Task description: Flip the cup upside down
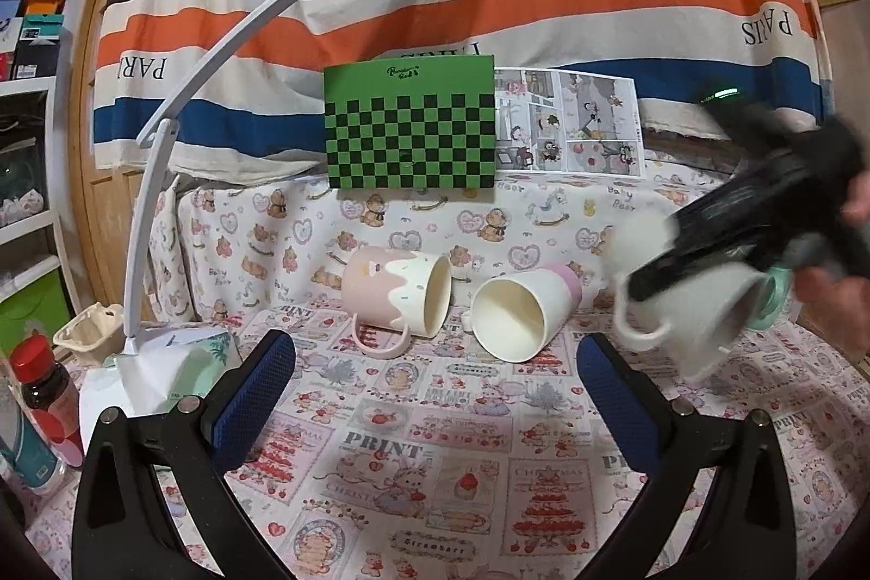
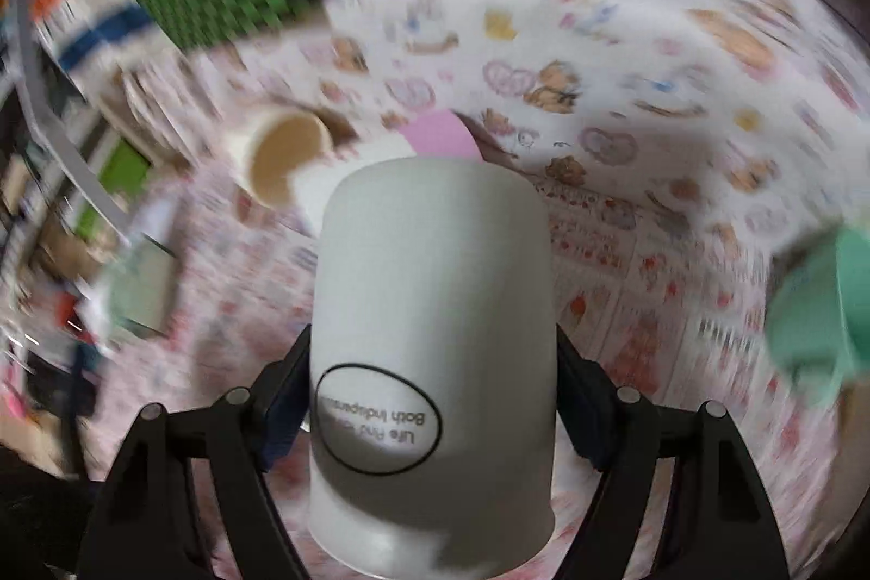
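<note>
My right gripper [image 2: 435, 395] is shut on a white mug [image 2: 435, 308] with an oval label, held above the table and tilted; the view is motion-blurred. In the left wrist view the same mug [image 1: 690, 313] shows blurred at the right, held by the right gripper [image 1: 707, 254], mouth pointing down-right. My left gripper [image 1: 435, 373] is open and empty, low over the table. A pink mug [image 1: 397, 297] with cream drip pattern and a white cup [image 1: 516, 313] with a lilac base lie on their sides ahead of it.
A mint green cup [image 2: 821, 308] lies at the right. A white desk lamp [image 1: 163, 178] stands at the left beside a red-capped bottle [image 1: 46, 395]. A green checkered board [image 1: 410, 129] and a comic sheet [image 1: 571, 120] lean at the back.
</note>
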